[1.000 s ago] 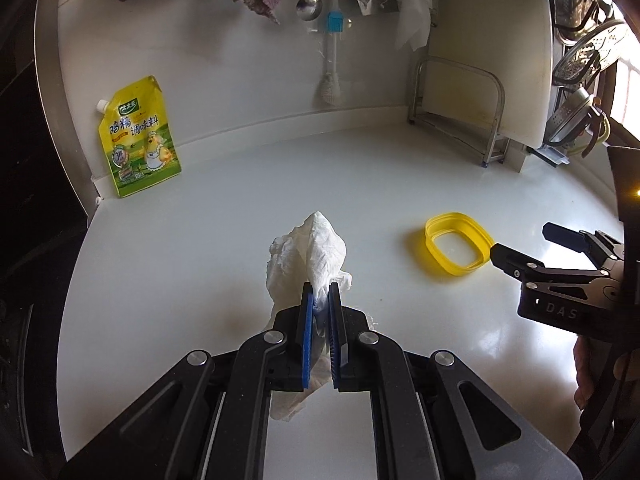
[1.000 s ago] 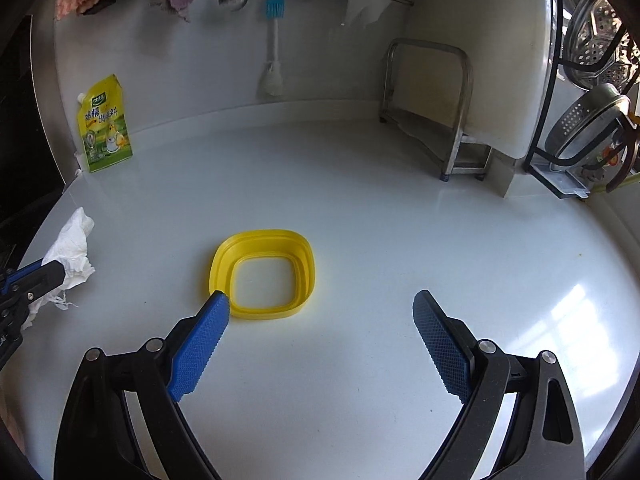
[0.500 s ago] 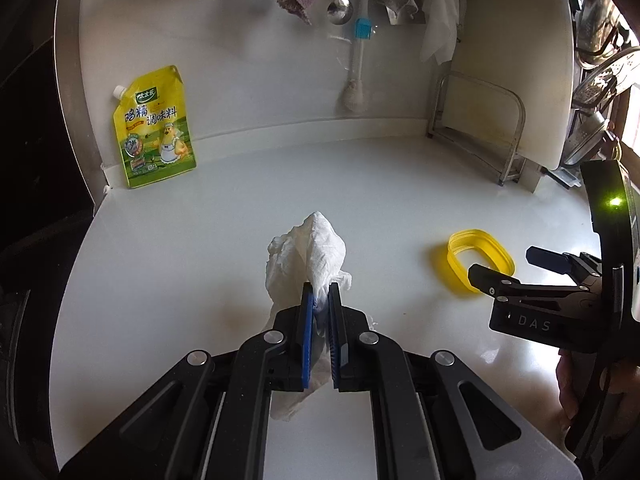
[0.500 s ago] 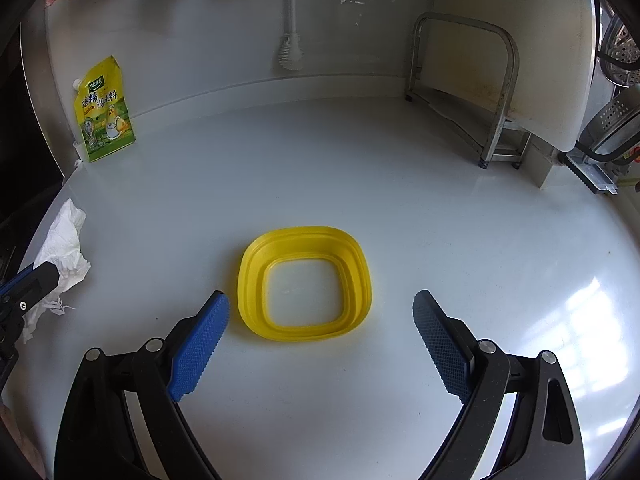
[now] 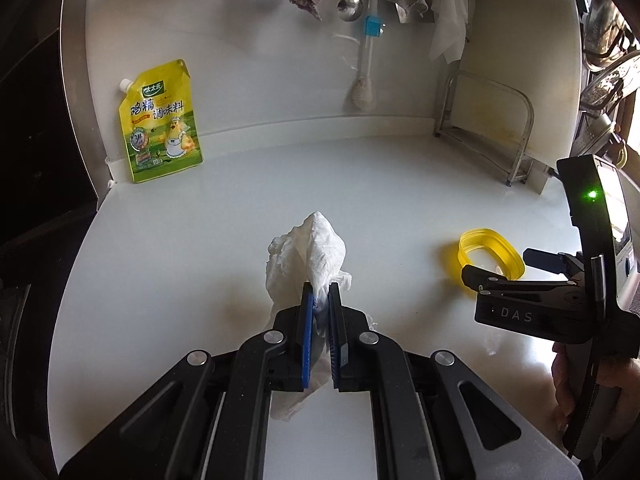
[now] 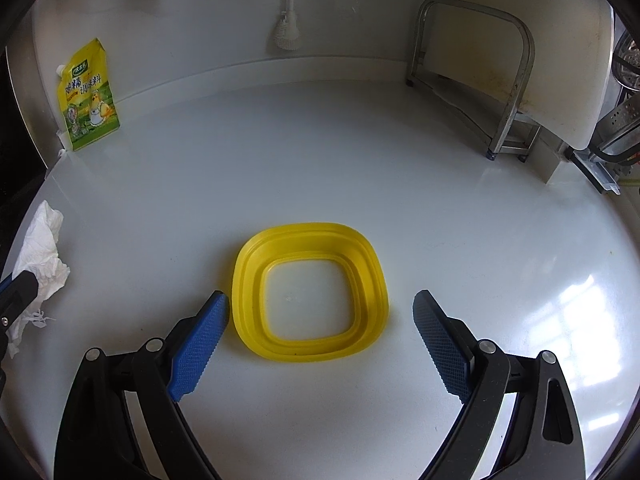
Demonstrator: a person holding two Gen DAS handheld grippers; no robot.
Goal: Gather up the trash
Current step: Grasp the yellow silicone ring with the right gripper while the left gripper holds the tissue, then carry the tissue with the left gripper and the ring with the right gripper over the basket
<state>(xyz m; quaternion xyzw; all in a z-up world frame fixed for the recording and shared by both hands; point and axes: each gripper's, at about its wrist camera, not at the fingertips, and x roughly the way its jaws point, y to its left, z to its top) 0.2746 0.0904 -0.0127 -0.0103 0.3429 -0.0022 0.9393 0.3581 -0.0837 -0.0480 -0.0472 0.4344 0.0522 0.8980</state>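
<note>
My left gripper (image 5: 320, 292) is shut on a crumpled white tissue (image 5: 308, 256) and holds it above the white counter (image 5: 200, 248). The tissue also shows at the left edge of the right wrist view (image 6: 40, 244). A yellow square plastic ring (image 6: 310, 292) lies flat on the counter. My right gripper (image 6: 322, 304) is open, its blue pads (image 6: 200, 340) standing either side of the ring's near half, apart from it. In the left wrist view the right gripper (image 5: 504, 268) sits at the ring (image 5: 492, 254).
A yellow-green seasoning pouch (image 5: 162, 122) leans on the back wall at the left. A metal rack (image 6: 476, 72) holding a white board stands at the back right. A brush (image 5: 366, 64), spoon and cloths hang on the wall. The counter's left edge is dark.
My right gripper has moved forward toward the yellow ring, which now sits between its open fingers. My left gripper has drawn back and risen a little, still holding the tissue.
</note>
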